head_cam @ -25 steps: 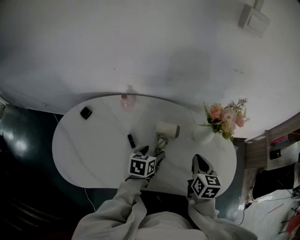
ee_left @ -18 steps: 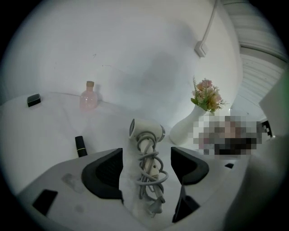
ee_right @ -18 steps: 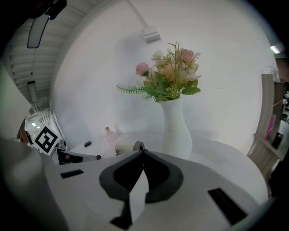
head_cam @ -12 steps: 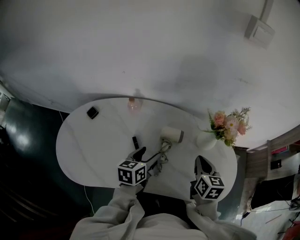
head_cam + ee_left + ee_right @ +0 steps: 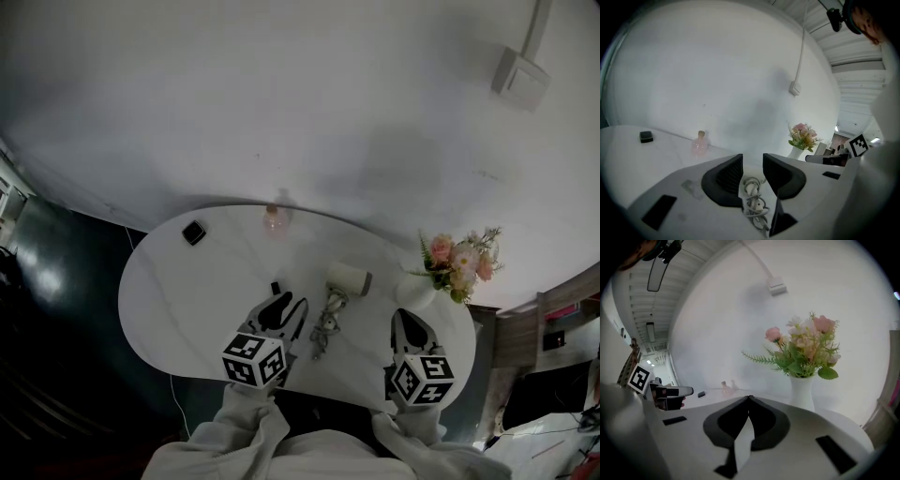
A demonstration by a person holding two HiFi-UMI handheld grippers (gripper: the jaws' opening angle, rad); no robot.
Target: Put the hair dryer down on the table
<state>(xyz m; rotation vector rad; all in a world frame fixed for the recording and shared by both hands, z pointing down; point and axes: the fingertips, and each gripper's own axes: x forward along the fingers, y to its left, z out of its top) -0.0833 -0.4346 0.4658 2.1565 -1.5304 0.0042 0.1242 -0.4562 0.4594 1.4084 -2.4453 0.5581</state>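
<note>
Head view shows the hair dryer (image 5: 349,278) lying on the worktop (image 5: 187,291), just beyond and to the right of the left gripper (image 5: 281,305). That gripper's fingers have just been closing and stand slightly apart on nothing, with the coiled cord (image 5: 323,336) on the worktop past them. The right gripper (image 5: 409,323) has its fingers together and empty; the put-down looks finished, and what remains is drawing both clear without snagging the cord.

From above and behind the left hand-held gripper (image 5: 284,307) and right hand-held gripper (image 5: 410,326), the head camera looks steeply down on the bench (image 5: 187,281). Each gripper camera rides close behind its own jaws, facing the wall; both share the flower vase (image 5: 795,151) ahead.
</note>
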